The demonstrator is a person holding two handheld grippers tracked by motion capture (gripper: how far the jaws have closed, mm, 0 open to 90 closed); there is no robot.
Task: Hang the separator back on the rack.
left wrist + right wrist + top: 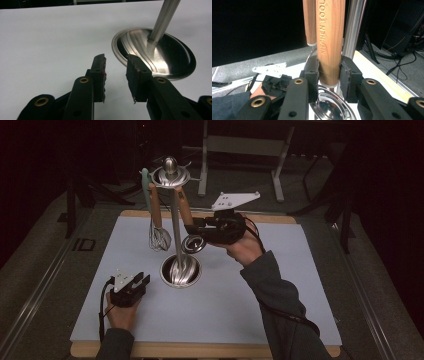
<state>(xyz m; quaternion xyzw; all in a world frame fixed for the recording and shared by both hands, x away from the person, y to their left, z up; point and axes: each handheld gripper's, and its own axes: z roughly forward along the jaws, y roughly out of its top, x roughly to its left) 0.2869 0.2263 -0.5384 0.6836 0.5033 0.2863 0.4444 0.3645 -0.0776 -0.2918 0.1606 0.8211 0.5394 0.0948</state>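
Left gripper sits lower left of the high view, resting on the worktop, jaws apart and empty; in the left gripper view nothing lies between them, only white surface and the steel base of the utensil stand just ahead. Moving right: a mint-green handle and a whisk with a wooden handle hang from the stand's top ring, upper centre. Right of the pole hangs the ladle, its wooden handle stamped KITCHEN TOOL, its shiny bowl low beside the pole, above the base. Right gripper, centre of the high view, is clamped on the lower end of that handle; the right gripper view has both pads pressed to the wood just above the metal ferrule. Handling judgement: ladle looks stiff, fairly light, bowl-heavy, so it will likely swing or pivot if held loosely. Wood is smooth and round, may roll between the pads; the steel neck would be slippery. Best hold seems low on the wooden handle, as now, squared across it. The top looks hooked on the ring, so it probably needs lifting clear before coming away; snagging on the whisk or knocking the pole is the risk.
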